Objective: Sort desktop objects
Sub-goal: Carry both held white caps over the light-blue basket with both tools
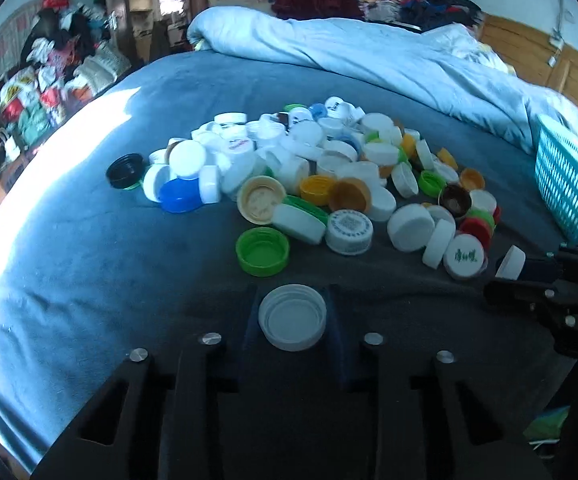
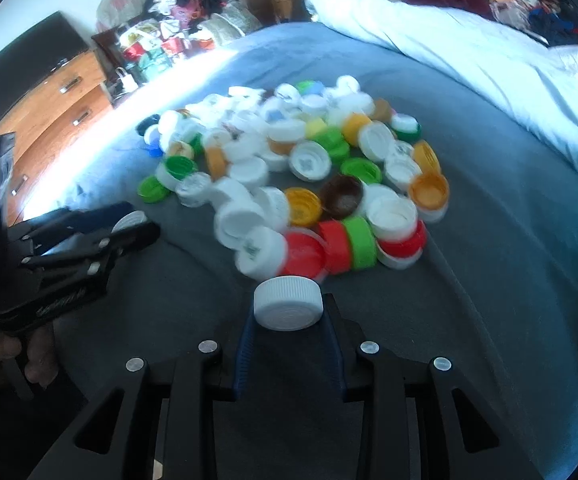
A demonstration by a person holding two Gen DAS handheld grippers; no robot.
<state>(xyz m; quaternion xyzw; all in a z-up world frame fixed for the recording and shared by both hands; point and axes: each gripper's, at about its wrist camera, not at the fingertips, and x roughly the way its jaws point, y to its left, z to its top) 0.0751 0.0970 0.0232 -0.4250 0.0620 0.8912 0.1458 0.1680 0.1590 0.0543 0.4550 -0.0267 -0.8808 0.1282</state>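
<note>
Claws first: the left gripper (image 1: 292,316) has its two fingers drawn in tight on a white cap (image 1: 292,317), which sits between the pads with its open, threaded side facing up. The right gripper (image 2: 288,309) is likewise clamped on a white ribbed cap (image 2: 288,303), this one with its flat top tilted toward the camera and its grooved side wall showing. In the left wrist view the right gripper appears at the right edge, its cap seen side-on between the dark fingers; in the right wrist view the left gripper shows at the left edge, a hand (image 2: 7,354) wrapped round its handle.

Both held caps hang just in front of the near edge of the heap of bottle caps (image 1: 321,168), which lies in the middle of a grey-blue bed sheet (image 1: 89,264). The heap is mostly white, with green, yellow, orange, red, brown, blue and one black cap mixed in — some lie top up, some hollow side up, some on edge. A green cap (image 1: 263,251) sits hollow side up at the near edge, just beyond the left gripper's cap. A turquoise mesh basket (image 1: 573,184) stands on the sheet at the right, apart from the heap. A pale blue quilt (image 1: 369,52) is bunched behind it all.
</note>
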